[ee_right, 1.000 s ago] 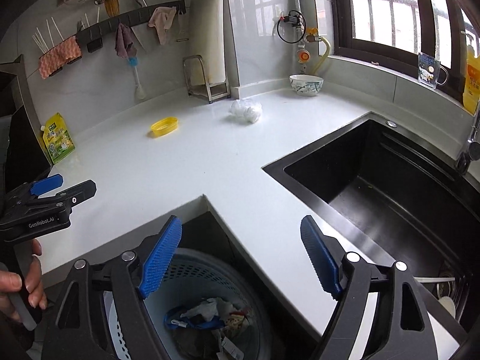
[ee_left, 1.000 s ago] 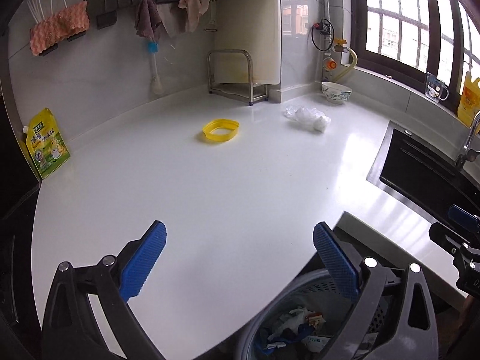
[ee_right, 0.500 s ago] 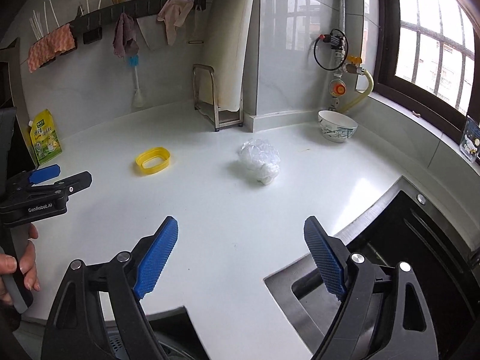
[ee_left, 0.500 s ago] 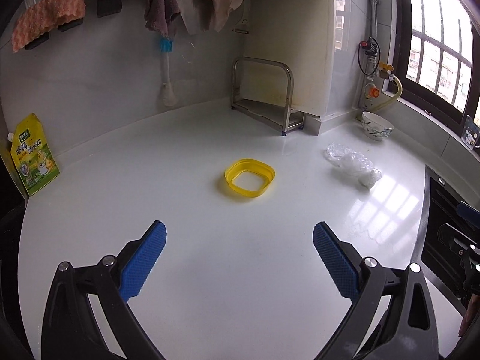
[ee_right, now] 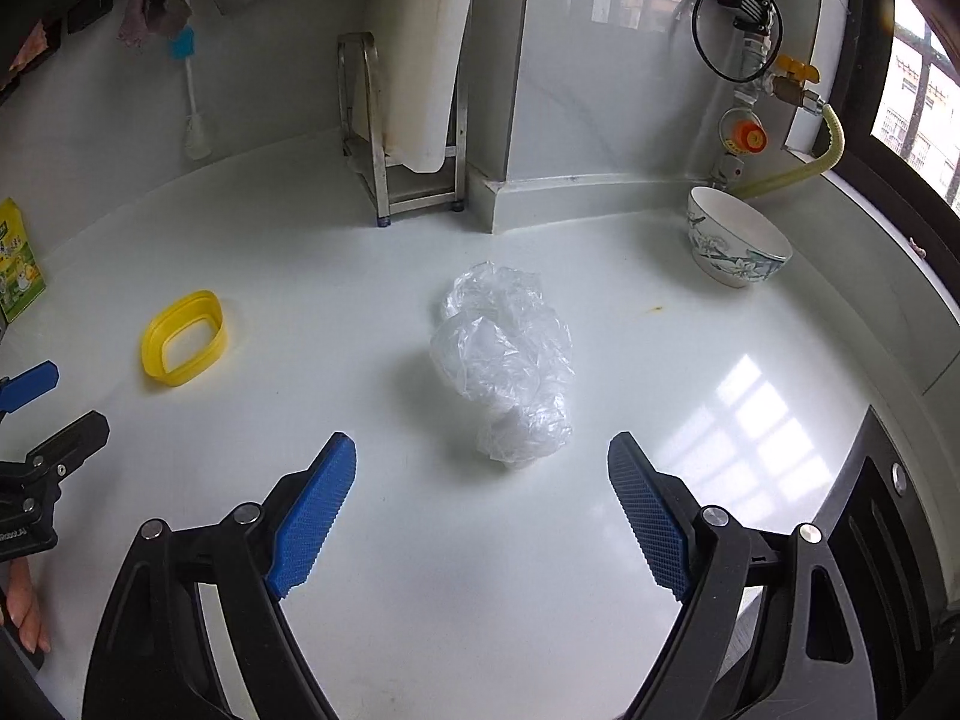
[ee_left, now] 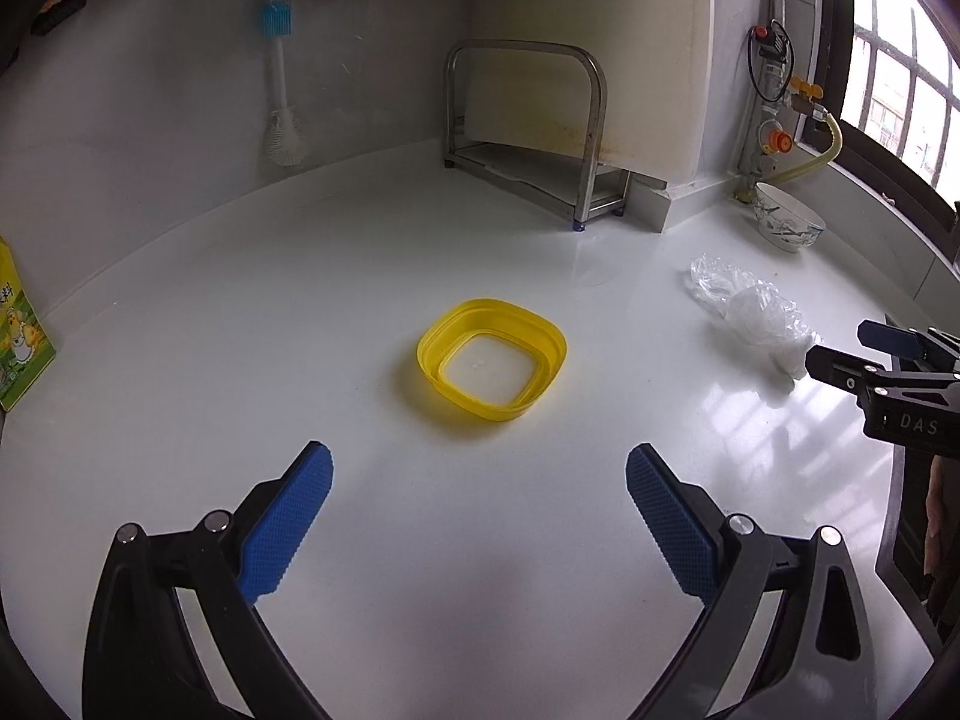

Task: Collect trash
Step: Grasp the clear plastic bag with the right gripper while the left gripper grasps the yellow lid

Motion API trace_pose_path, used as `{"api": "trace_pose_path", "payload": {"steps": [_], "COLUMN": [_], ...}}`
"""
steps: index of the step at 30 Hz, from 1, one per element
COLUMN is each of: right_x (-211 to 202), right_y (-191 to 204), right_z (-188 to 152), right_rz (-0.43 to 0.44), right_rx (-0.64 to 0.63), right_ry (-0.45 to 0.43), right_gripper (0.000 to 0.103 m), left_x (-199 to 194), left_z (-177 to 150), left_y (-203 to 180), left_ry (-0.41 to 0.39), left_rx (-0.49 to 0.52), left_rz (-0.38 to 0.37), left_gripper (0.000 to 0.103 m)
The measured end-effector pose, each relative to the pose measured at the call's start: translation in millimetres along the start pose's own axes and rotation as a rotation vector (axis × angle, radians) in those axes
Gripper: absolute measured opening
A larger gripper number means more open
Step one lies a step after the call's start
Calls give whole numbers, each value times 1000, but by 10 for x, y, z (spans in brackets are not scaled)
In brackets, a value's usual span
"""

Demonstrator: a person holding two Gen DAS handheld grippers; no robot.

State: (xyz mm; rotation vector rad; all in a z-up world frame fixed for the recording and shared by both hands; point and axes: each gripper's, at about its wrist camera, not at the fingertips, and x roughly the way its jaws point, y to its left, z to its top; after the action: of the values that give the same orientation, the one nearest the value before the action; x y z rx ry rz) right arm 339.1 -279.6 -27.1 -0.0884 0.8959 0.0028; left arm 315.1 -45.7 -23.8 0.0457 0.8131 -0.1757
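Note:
A yellow plastic ring-shaped lid [ee_left: 492, 360] lies flat on the white counter [ee_left: 240, 312], just ahead of my left gripper [ee_left: 479, 501], which is open and empty. A crumpled clear plastic bag [ee_right: 507, 360] lies on the counter just ahead of my right gripper [ee_right: 482, 501], which is open and empty. The bag also shows at the right of the left wrist view [ee_left: 753, 309], with the right gripper's tips beside it. The yellow lid shows at the left of the right wrist view [ee_right: 183, 339].
A metal rack [ee_left: 534, 132] holding a white board stands at the back wall. A patterned bowl [ee_right: 735, 246] sits by the window corner. A green and yellow pouch [ee_left: 15, 336] leans at the far left. The black sink's edge [ee_right: 888, 504] lies at the right.
Both grippers have moved forward over the counter, away from the bin. The yellow lid and the plastic bag are now much closer to the open jaws.

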Motion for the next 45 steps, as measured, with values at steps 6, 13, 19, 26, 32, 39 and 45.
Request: {"api": "trace_pose_path", "payload": {"steps": [6,13,19,26,32,39,45], "right_x": [370,611,680,679,581,495,479], "right_y": [-128,-138,-113,-80,-80,-106,-101], "right_z": [184,271,299,279,260,291,276], "right_rz": [22,35,41,53,95,125,139], "right_rx": [13,29,29,22,36,65,74], "right_ry": [68,100,96,84,71,57,58], "right_gripper": [82,82,81,41,39,39,39], "left_x": [133,227,322,442,571,730,840], "left_z": [38,86,135,169,251,347,369], "left_y": [12,33,86,92,84,-24,-63], "left_ry": [12,21,34,50,69,105,131], "left_rx": [-12,-6,5,-3,-1,41,52], "left_rz": [-19,-12,-6,-6,15,11,36], "left_gripper": [97,97,97,97,97,97,96]}}
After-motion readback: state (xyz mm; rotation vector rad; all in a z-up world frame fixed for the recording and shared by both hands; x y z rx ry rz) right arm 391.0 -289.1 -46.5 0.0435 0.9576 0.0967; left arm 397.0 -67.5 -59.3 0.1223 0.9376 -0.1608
